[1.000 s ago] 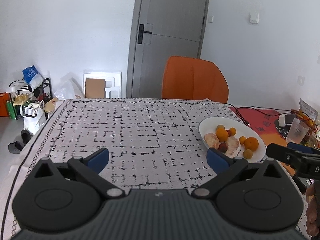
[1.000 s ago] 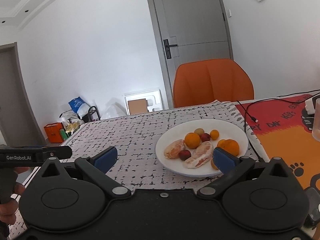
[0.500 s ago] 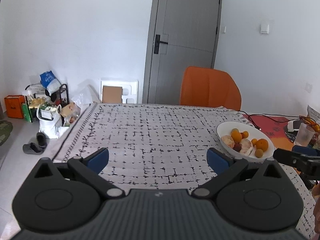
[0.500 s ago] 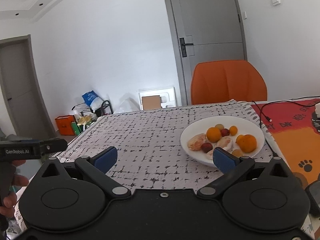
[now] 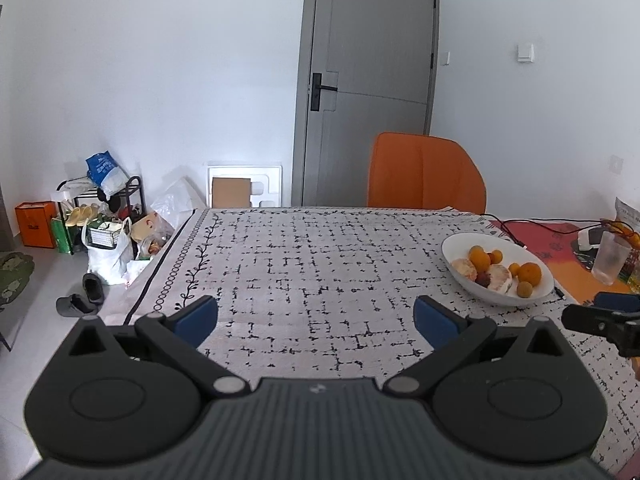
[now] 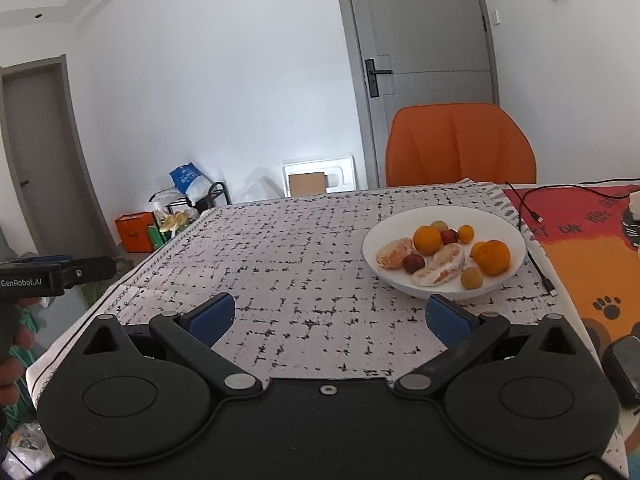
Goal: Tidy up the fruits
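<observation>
A white plate (image 6: 508, 224) (image 5: 460, 242) holds several fruits: oranges (image 6: 427, 239) (image 5: 530, 273), peeled citrus pieces (image 6: 440, 266), dark red plums (image 6: 414, 263) and small yellow fruits (image 6: 471, 279). It rests on the patterned tablecloth (image 5: 312, 272), right of centre. My left gripper (image 5: 316, 322) is open above the cloth's near left part, well left of the plate, with nothing between its blue pads. My right gripper (image 6: 328, 320) is open too, hovering just short of the plate's near rim, holding nothing.
An orange chair (image 5: 424, 172) stands at the table's far side by a grey door (image 5: 372, 80). A red-orange mat (image 6: 592, 248), a black cable (image 6: 532, 216) and a clear cup (image 5: 608, 258) lie right of the plate. Bags and shoes clutter the floor (image 5: 100, 240) at left.
Both grippers have drawn back and risen from the table, so the plate looks smaller and farther away. Both stayed open with nothing in them.
</observation>
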Available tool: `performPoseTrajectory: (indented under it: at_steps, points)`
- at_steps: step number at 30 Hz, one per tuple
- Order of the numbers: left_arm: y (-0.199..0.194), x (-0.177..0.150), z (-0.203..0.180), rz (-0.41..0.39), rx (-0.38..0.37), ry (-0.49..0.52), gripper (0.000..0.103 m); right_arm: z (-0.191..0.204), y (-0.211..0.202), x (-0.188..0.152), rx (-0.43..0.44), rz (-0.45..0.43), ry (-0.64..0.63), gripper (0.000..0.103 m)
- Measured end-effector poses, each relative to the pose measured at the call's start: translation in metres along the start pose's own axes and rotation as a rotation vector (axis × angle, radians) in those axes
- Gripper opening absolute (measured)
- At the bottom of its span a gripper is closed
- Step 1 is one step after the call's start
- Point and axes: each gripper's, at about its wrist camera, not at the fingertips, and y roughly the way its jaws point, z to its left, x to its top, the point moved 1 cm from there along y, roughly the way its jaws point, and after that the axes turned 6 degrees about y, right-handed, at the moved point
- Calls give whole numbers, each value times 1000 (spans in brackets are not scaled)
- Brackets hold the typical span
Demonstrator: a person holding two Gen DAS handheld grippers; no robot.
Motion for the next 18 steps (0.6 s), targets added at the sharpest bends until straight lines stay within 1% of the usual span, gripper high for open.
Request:
performPoseTrajectory:
  at_steps: [8,18]
  points:
    - [3,-3,-1,22,-10,4,103,3,-2,-1,-3,3,-15,103]
    - [2,-5,-2,28,-8,9,103,4,0,-1,4,6,-20,103]
